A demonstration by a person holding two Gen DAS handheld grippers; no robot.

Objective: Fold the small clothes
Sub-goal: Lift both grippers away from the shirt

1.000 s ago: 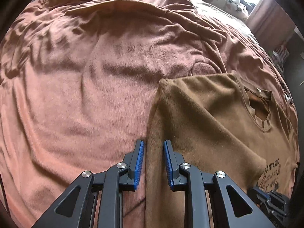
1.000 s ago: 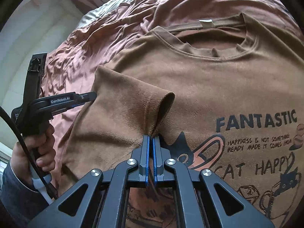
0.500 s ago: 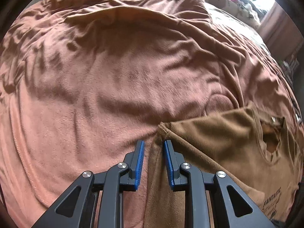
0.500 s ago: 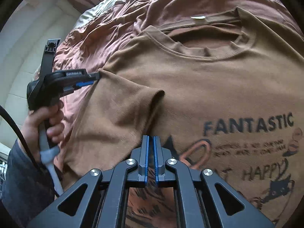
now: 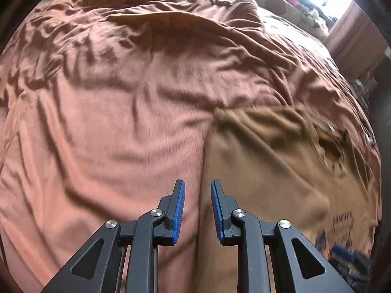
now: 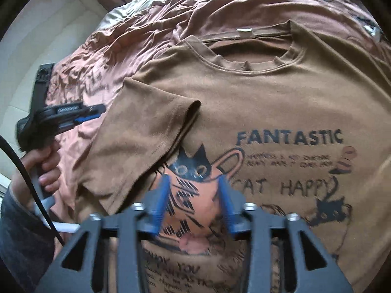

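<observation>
On the rumpled pink blanket [image 5: 117,127] the brown T-shirt [image 6: 281,102] lies print-side up, its collar toward the far edge of the bed. One sleeve [image 6: 151,124] is already folded in over the chest, its cuff lying just beside the word FANTASTIC and touching the top of the cat print [image 6: 193,168]. The right gripper [image 6: 194,202] hovers directly over that cat print with its jaws spread wide and nothing between them. The left gripper [image 5: 197,210] hangs over the folded side edge of the shirt, jaws parted a moderate way and empty, one finger above the blanket and the other above the brown cloth. In the right wrist view that same left tool sits just off the shirt's side, near the folded sleeve. The first side fold looks laid, so the step in hand is likely the changeover to the other sleeve or side, which shows in neither view. That next move calls for a pinch at the opposite shoulder and hem, both layers caught together, then a carry across the print without dragging the folded sleeve out of place.
</observation>
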